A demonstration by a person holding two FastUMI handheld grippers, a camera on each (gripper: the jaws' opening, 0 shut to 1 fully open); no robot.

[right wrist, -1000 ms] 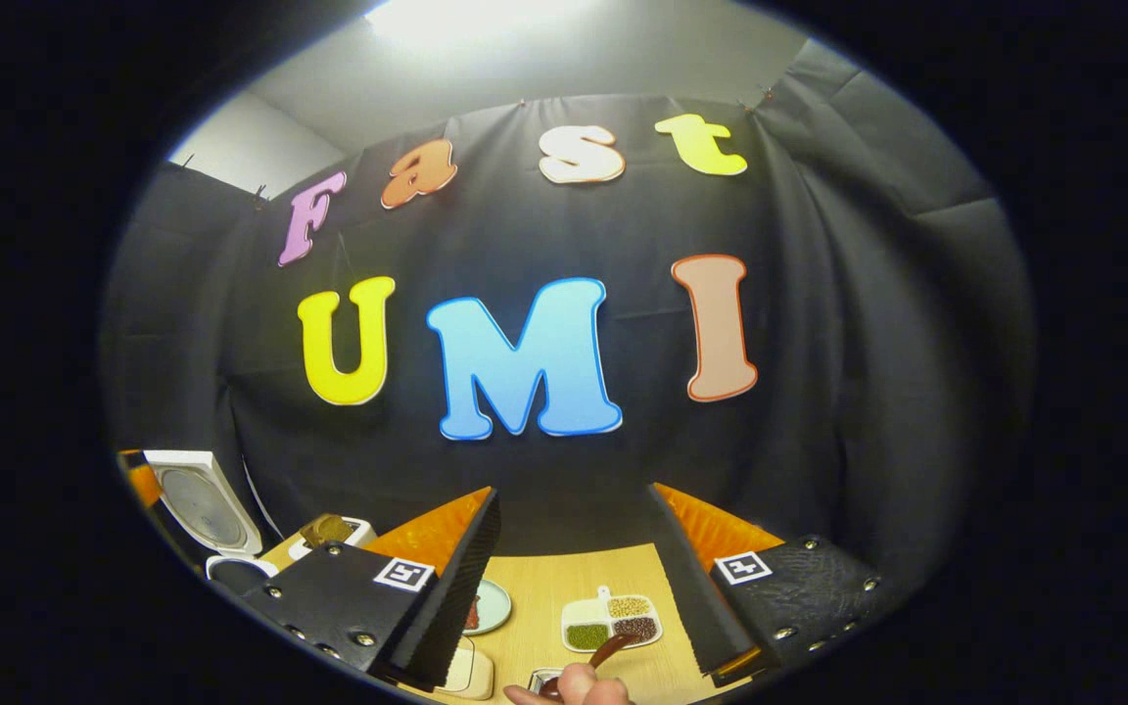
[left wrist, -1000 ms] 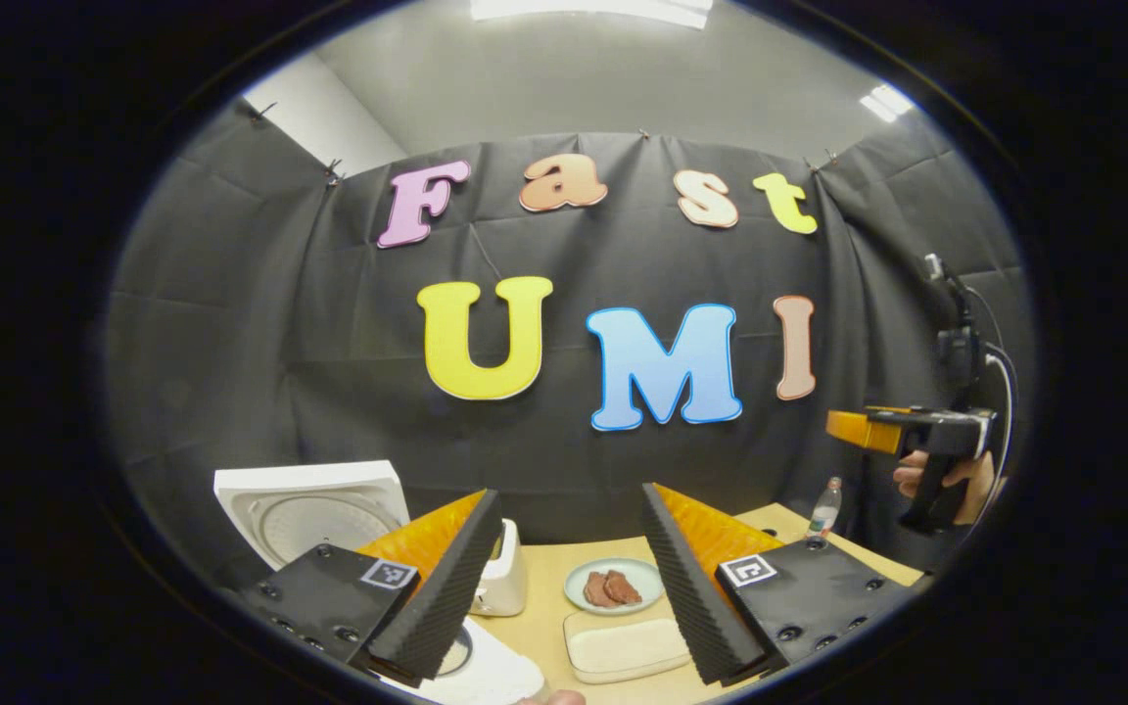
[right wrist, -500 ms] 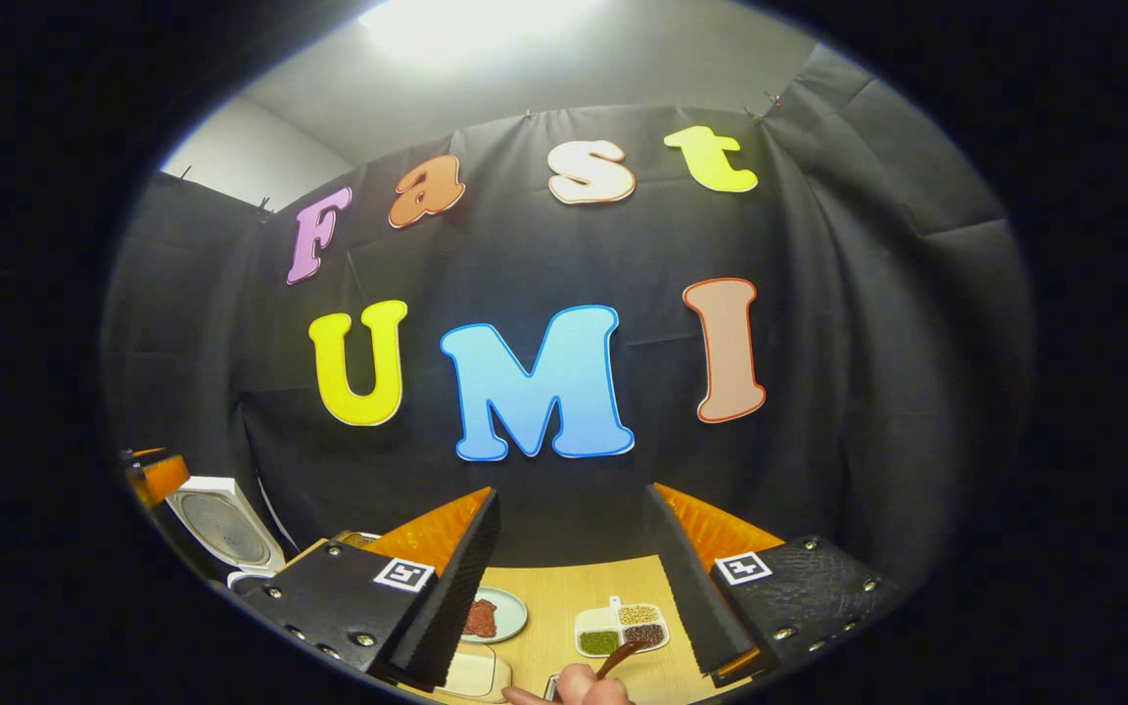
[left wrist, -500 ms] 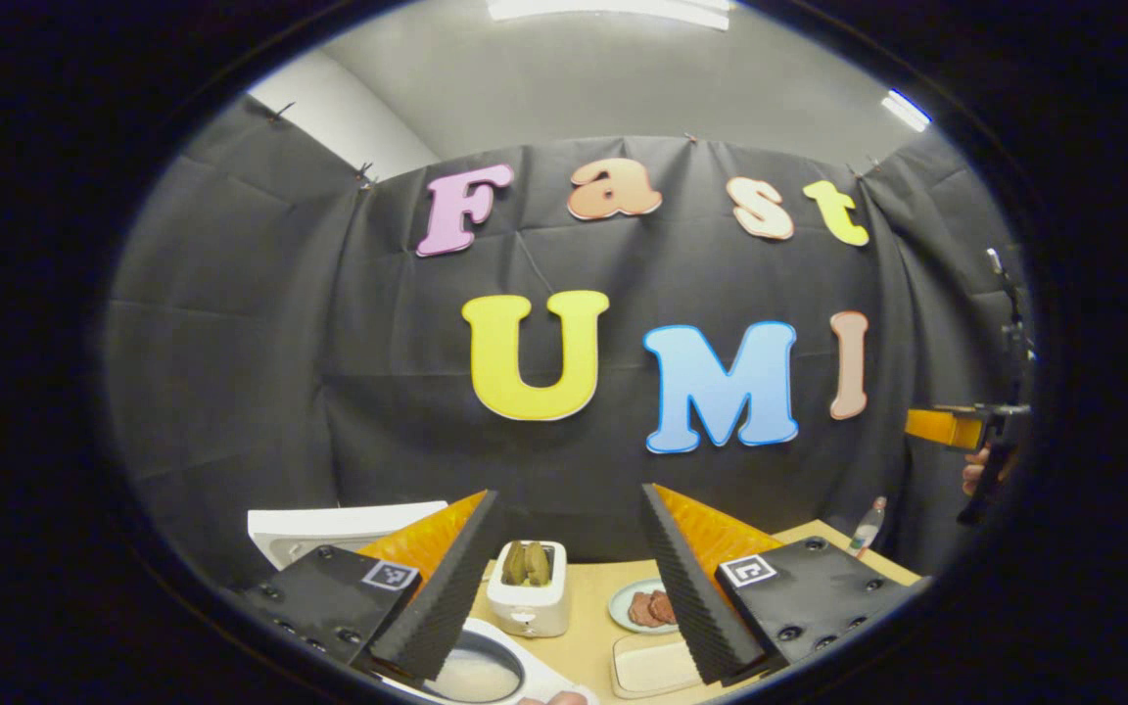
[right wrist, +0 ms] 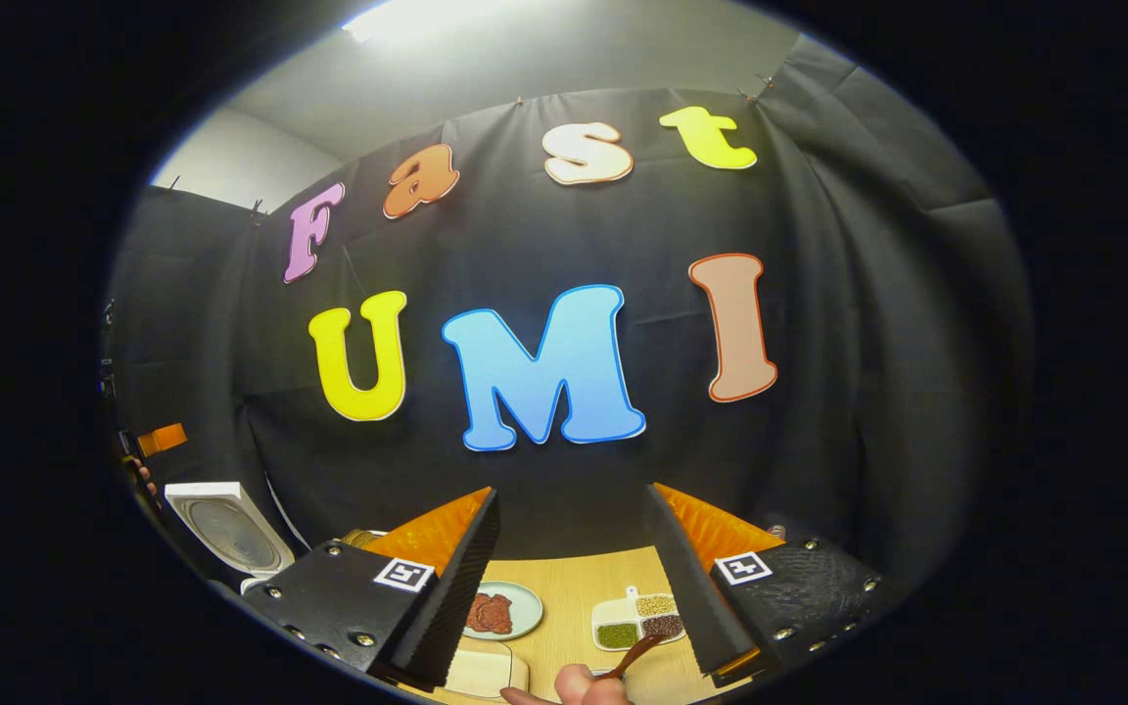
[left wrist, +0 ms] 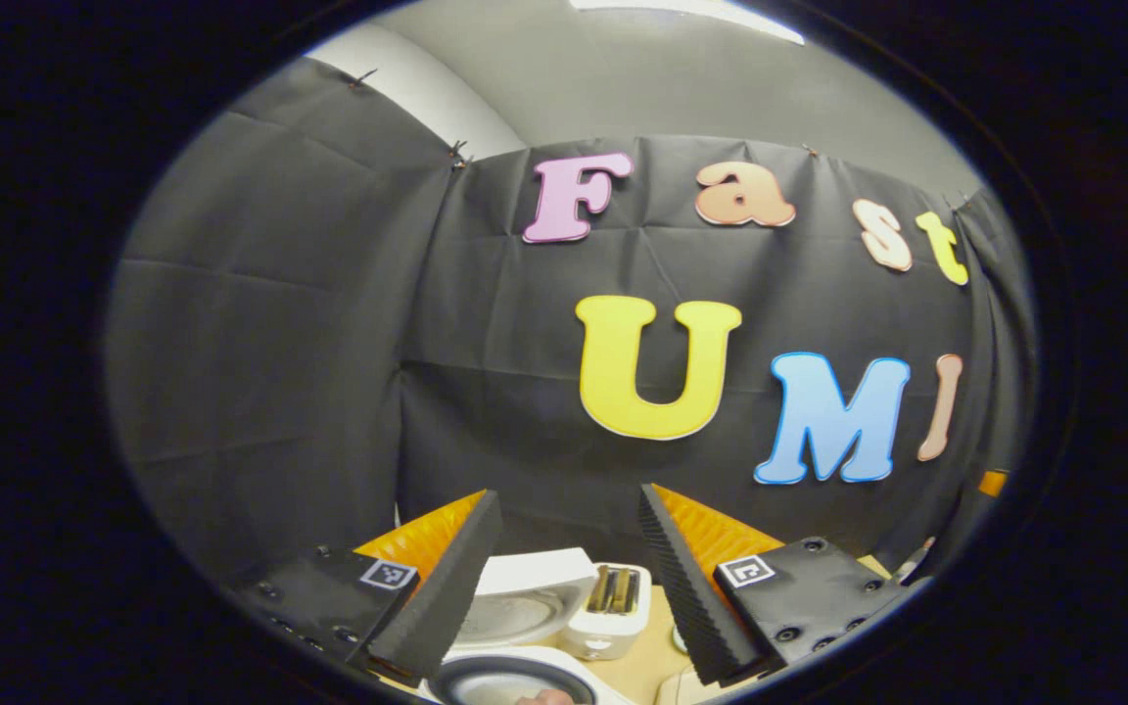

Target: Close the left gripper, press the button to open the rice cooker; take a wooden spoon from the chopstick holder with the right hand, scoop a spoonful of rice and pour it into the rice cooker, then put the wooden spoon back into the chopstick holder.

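Looks like time for the spoon step, with the rice cooker lid (right wrist: 226,524) already up and the pot (left wrist: 510,682) open below it. To do it well: tip the right gripper (right wrist: 570,490) down from the wall toward the surface (right wrist: 564,597). Go slow to the brown wooden spoon (right wrist: 640,651) at the low edge of the right gripper view. Line up one finger on each side of the handle. Close only with the handle right in the middle, squeeze firm, then lift straight up to keep from knocking anything over. Hard to tell the spoon's holder from here, so take care there. Mind the little tray of grains (right wrist: 637,620) and the plate of red meat (right wrist: 493,612) close by. Right now: right gripper held high, aimed at the wall, wide open, with nothing in it. Same for the left gripper (left wrist: 567,492): wide open, holding nothing, pointing over the pot and a white box (left wrist: 611,597) with brown things standing in it. Best to keep the left gripper off to the side, out of the way of the scoop. Also a fingertip (right wrist: 574,682) at the very bottom, just beside the wooden spoon.
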